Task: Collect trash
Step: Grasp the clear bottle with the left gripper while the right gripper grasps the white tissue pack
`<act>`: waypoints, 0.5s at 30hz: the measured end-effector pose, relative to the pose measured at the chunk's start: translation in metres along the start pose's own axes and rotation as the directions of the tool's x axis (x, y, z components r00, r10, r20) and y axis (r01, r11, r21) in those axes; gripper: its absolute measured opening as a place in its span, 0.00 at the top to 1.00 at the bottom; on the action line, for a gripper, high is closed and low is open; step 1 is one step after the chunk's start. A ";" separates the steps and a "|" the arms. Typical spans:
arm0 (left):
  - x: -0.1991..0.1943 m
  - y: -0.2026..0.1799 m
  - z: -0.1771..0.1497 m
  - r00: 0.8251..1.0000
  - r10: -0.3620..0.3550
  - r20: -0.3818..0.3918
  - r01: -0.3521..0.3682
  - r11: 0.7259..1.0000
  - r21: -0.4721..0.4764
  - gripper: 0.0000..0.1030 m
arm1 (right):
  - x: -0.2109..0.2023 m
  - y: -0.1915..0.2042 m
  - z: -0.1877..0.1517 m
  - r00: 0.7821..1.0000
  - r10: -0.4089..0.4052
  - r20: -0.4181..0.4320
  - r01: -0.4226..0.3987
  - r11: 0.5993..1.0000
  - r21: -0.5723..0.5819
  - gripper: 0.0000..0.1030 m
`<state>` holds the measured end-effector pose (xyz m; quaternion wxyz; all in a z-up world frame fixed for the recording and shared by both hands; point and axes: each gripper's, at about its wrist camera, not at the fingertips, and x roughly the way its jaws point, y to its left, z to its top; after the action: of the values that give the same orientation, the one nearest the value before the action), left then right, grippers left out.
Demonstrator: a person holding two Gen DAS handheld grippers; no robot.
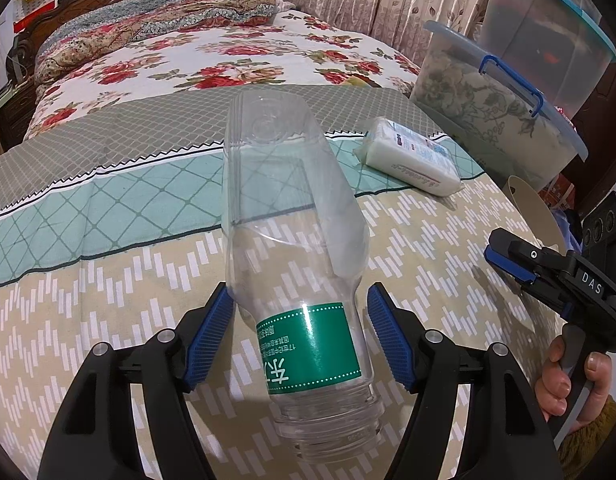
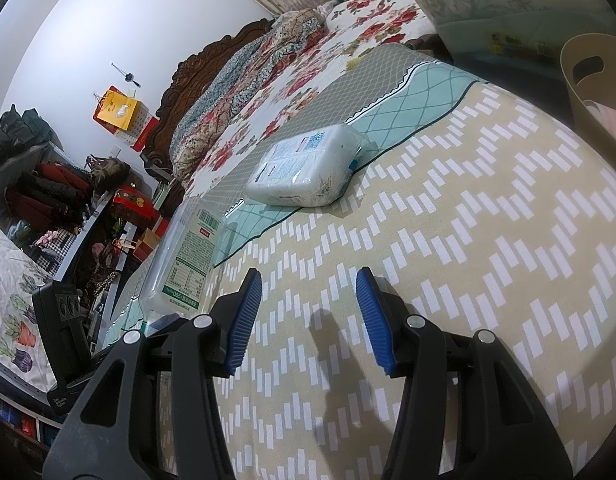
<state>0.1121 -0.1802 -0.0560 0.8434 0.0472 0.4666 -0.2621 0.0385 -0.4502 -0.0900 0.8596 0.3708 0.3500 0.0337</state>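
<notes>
A clear plastic bottle (image 1: 292,200) with a green label stands tilted between my left gripper's (image 1: 298,300) blue pads, its open neck towards the camera and its base far out over the bed. Both pads touch the bottle's sides just above the label, so the gripper is shut on it. In the right wrist view the same bottle (image 2: 184,256) shows at the left edge. My right gripper (image 2: 308,312) hovers open over the patterned bedspread (image 2: 468,260), nothing between its fingers. The left wrist view shows it (image 1: 498,250) at the right, held by a hand (image 1: 564,380).
A white wrapped tissue pack (image 1: 412,156) (image 2: 308,168) lies on the bed beyond the bottle. A beige bin (image 1: 532,208) (image 2: 588,80) stands at the bed's right edge, with lidded plastic storage boxes (image 1: 508,100) behind it. Shelves with clutter (image 2: 68,200) stand left of the bed.
</notes>
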 end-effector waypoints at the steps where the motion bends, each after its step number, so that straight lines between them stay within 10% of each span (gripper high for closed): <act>1: 0.000 0.000 0.000 1.000 0.000 0.000 0.000 1.000 0.000 0.36 | 0.000 0.000 0.000 1.000 0.000 0.000 0.000 1.000 0.000 0.49; 15: -0.004 0.006 -0.001 1.000 -0.002 0.015 0.003 0.999 -0.051 0.45 | 0.004 0.037 0.041 0.998 -0.057 0.025 0.062 0.959 -0.276 0.15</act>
<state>0.1126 -0.1737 -0.0543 0.8474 0.0231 0.4670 -0.2515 0.0745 -0.4476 -0.0480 0.9065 0.2365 0.3456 0.0534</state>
